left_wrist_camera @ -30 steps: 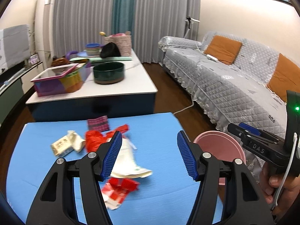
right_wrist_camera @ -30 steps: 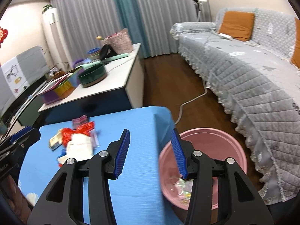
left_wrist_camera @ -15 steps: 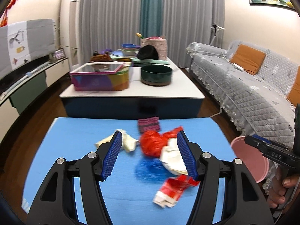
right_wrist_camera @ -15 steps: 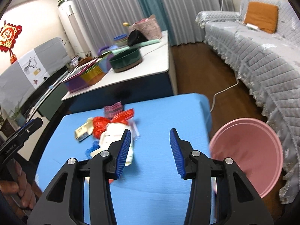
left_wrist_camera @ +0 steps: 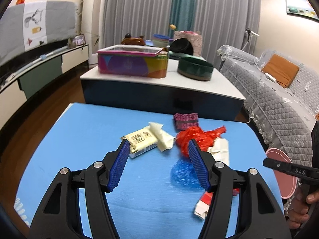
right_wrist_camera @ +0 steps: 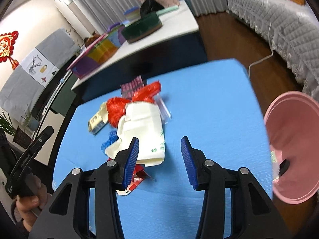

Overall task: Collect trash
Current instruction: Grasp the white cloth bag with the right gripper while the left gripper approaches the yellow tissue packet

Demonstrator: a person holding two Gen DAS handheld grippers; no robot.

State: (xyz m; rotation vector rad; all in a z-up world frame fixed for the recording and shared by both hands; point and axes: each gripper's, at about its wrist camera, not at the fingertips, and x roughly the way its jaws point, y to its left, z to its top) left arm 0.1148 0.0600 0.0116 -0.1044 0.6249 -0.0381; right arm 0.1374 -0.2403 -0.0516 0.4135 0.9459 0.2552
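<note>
Trash (left_wrist_camera: 185, 143) lies mid-tabletop (left_wrist_camera: 83, 131), just ahead of both spread, empty grippers: left gripper (left_wrist_camera: 157, 165) faces the yellow packet (left_wrist_camera: 141, 139), right gripper (right_wrist_camera: 159, 159) the white carton (right_wrist_camera: 143, 127).

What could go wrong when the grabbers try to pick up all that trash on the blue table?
1. The trash lies in a heap: the red plastic bag overlaps the white paper carton, so one pinch might drag its neighbours along or scatter them.
2. The blue film looks thin and flat, so the open left gripper may slip off it.
3. The pink bin sits beyond the table's edge, so light pieces could drop on the way.
</note>
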